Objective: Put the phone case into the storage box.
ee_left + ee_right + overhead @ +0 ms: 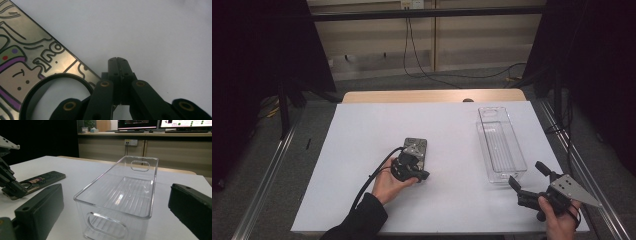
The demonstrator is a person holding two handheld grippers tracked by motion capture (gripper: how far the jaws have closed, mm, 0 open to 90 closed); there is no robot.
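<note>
Beside the left gripper (119,60), cartoon print marks the flat case (30,67).

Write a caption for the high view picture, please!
Left gripper, shut, touches a flat cartoon-printed case; right gripper waits open by a clear bin.

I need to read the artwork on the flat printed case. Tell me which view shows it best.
The left gripper view: the flat printed case lies close under the camera, cartoon outlines and lettering legible. In the high view it is a small dark slab partly behind the left claw. The right gripper view shows it edge-on.
</note>
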